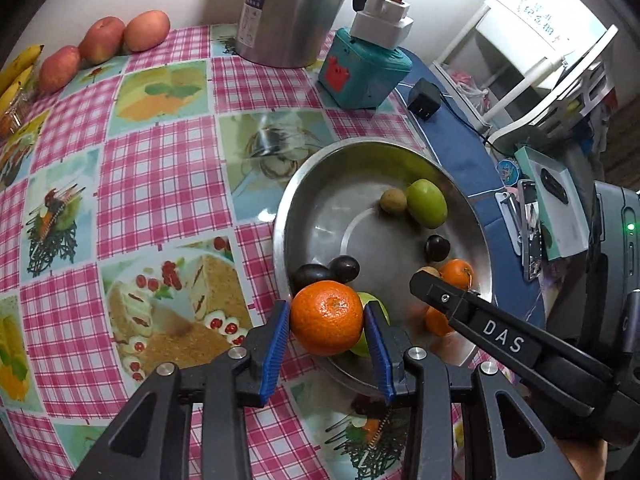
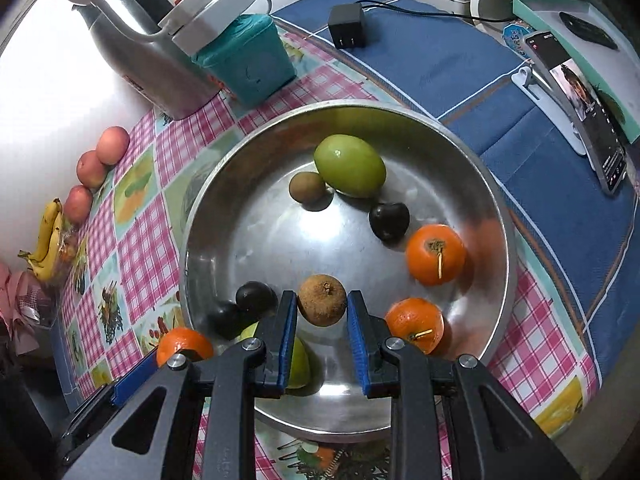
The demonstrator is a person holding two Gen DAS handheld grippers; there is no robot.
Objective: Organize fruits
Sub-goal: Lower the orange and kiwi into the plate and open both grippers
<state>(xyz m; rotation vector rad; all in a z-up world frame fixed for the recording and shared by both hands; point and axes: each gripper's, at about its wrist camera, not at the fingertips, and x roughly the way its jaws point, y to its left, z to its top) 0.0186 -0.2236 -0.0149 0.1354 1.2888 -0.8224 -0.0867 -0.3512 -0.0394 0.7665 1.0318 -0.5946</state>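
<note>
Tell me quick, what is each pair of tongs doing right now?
Left tongs: closed on an orange.
Right tongs: closed on a small brown fruit over the bowl.

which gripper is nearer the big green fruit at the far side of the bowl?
Right. The right gripper reaches deeper into the bowl toward the big green fruit; the left gripper hangs over the near rim.

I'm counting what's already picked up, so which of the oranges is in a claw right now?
The orange clamped between the left claw pads, at the steel bowl's near rim. The other two oranges lie loose inside the bowl.
</note>
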